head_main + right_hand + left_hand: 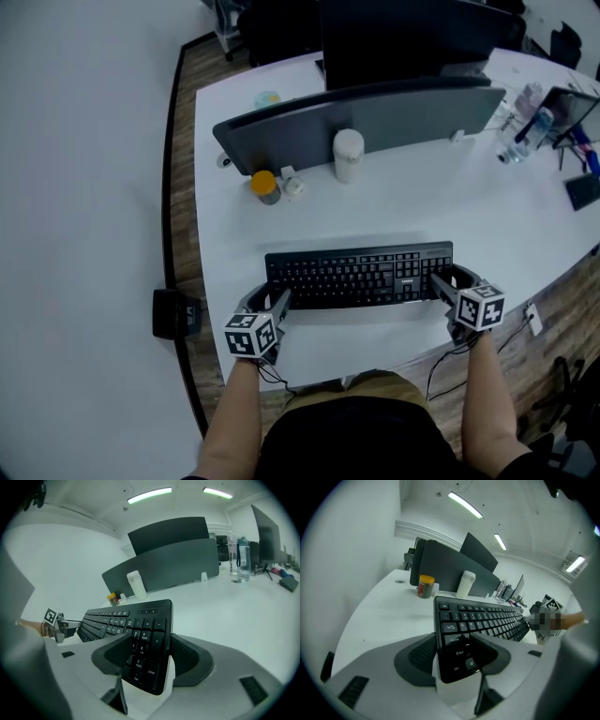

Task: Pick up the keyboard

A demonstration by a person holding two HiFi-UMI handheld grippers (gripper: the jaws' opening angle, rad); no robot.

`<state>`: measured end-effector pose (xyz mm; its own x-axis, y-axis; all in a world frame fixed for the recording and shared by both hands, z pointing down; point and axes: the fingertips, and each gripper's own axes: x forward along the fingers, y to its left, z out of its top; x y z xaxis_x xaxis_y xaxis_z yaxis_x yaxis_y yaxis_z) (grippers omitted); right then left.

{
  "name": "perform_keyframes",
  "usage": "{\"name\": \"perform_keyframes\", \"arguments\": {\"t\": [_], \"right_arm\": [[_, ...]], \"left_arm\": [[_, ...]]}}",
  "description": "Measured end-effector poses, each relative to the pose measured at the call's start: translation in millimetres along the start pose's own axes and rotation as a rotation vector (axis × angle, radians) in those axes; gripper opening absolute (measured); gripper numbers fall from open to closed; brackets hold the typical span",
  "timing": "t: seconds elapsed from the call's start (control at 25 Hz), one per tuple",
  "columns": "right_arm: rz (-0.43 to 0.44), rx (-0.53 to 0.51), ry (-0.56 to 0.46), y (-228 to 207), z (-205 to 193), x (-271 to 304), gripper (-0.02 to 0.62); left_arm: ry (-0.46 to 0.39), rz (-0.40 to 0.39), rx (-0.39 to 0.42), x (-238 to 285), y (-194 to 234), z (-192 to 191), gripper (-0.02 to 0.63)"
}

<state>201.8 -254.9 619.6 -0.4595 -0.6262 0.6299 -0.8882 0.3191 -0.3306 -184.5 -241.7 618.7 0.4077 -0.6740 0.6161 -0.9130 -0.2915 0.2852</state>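
Keyboard (361, 274) at lower centre of the frame, gripped at its ends by my left tongs (275, 302) and right tongs (441, 281); it looks just clear of the surface (422, 206), so the pickup seems nearly done.

Bright, even light from ceiling strips (465, 504); soft shadows, fisheye warp, dark vignetted corners.

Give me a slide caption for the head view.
Black keyboard clamped at each end by the left gripper and right gripper, over a white desk.
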Motion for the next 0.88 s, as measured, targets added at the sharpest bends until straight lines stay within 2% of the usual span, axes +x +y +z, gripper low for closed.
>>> {"name": "perform_keyframes", "arguments": {"t": [0.28,0.56,0.88], "right_arm": [[-0.003,-0.072,-0.175,22.7,70.0,-30.5,0.262],[-0.010,-0.182,-0.372,52.8,150.8,-84.0,0.262],[-0.032,-0.326,-0.587,99.4,210.5,-148.5,0.262]], "left_arm": [[-0.164,0.008,0.126,-32.6,-9.4,82.3,0.221],[-0.364,0.025,0.255,-85.5,-31.8,169.6,0.225],[-0.562,0.038,0.333,-152.5,-49.8,222.2,0.225]]}}
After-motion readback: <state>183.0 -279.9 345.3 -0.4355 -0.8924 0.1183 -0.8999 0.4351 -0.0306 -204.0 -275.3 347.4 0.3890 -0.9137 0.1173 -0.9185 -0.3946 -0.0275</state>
